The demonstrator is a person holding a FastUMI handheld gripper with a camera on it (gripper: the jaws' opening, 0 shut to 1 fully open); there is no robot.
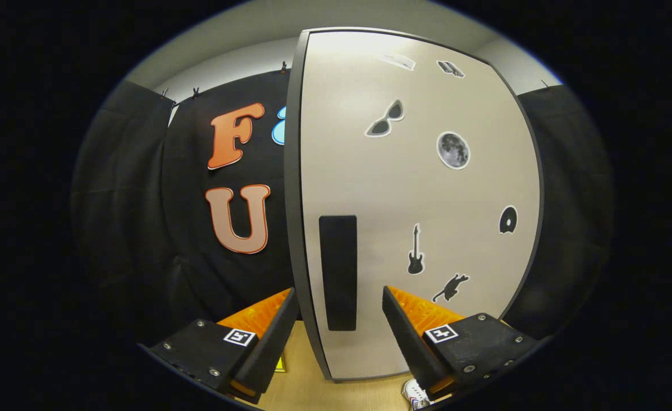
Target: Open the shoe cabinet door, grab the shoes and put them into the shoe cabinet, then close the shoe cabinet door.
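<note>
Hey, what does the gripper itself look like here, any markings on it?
The gripper has two wedge-shaped fingers with ribbed inner faces, each mounted on a black block fastened with small screws. Each block carries a square black-and-white tag.

The shoe cabinet door [427, 194] looks smooth and matt (stickers glossier), above a wood-grain floor [307, 382].

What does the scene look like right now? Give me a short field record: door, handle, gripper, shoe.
door: shoe cabinet door, pale panel with stickers, its edge between the fingers
handle: dark vertical handle near that edge, just ahead of the fingertips
gripper: gripper open, straddling door edge and handle, not pressing
shoe: white shoe on the wooden floor, below one finger
</note>
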